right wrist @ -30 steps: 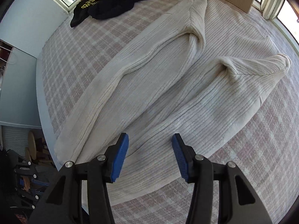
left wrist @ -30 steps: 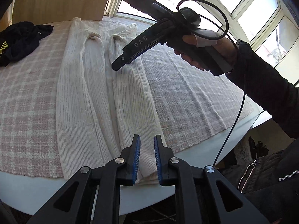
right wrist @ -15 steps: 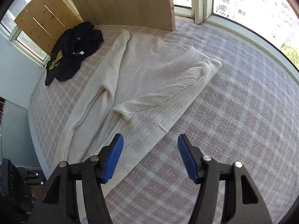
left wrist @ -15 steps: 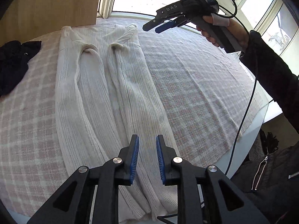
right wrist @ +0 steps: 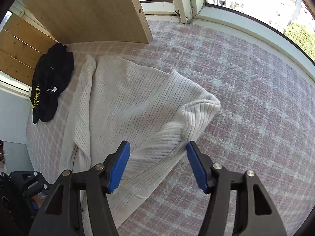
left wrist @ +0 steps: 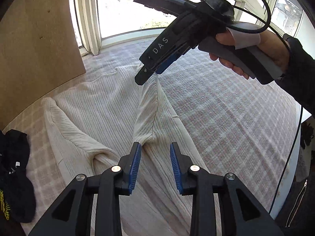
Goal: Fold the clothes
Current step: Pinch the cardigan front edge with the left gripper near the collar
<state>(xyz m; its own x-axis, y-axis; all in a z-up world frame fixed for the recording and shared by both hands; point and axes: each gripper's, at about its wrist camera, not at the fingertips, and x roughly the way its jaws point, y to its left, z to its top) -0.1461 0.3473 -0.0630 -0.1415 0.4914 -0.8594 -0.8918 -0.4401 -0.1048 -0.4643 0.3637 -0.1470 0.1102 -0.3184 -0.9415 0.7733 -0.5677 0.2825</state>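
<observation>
A cream ribbed sweater is spread flat on a pink checked cloth, filling the centre-left of the right wrist view, with both sleeves laid inward over the body; this arrangement looks made for a fold.

The right gripper is held parted at the bottom of the frame, with nothing between its blue pads. It is poised above the sweater's folded shoulder corner, probably so that corner can be taken. In the left wrist view it is seen at upper centre, angled down toward that corner.

The left gripper has just been opening; its jaws stand apart and empty above the right sleeve.

A black garment is left at the far left, apart from the sweater.
</observation>
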